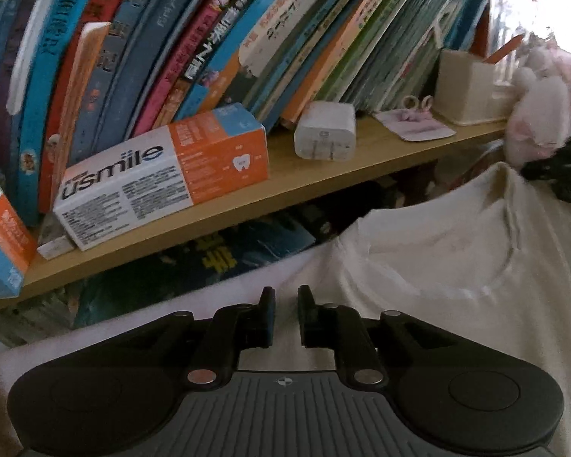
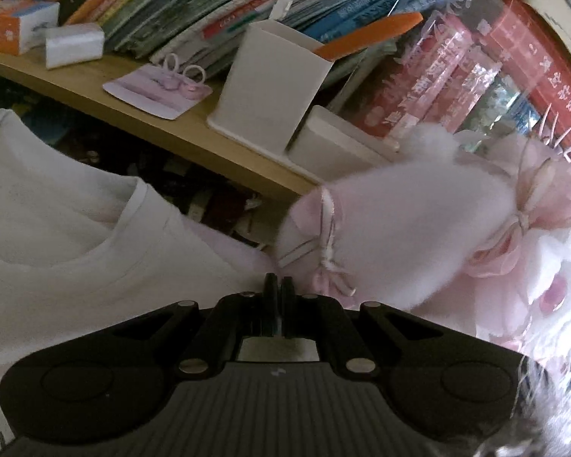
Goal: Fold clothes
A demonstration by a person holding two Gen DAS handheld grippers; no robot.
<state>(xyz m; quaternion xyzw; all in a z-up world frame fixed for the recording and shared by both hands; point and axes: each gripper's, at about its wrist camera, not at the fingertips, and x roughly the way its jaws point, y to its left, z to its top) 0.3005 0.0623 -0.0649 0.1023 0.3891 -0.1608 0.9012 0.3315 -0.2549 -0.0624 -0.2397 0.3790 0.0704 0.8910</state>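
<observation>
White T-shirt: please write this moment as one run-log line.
white T-shirt: flat, unfolded | left gripper: slightly open, empty | right gripper: shut at shirt edge

A light wooden shelf board (image 1: pixel 323 175) carries everything — leaning rows of colourful books (image 1: pixel 194 38) along its back, an orange-and-white cardboard toothpaste box (image 1: pixel 163 175) lying at its front, a white plug charger (image 1: pixel 325 131) beside that, and a cream plastic holder (image 2: pixel 274 83) further along. A fluffy pink-white plush toy (image 2: pixel 418 221) overlaps the shelf's far end.

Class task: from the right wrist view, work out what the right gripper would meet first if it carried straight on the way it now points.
Probably the fluffy pink plush toy: its ribboned end hangs just beyond the right gripper. The white T-shirt lies off to the left. Depth is unclear, so the shirt's edge might be brushed first.
</observation>
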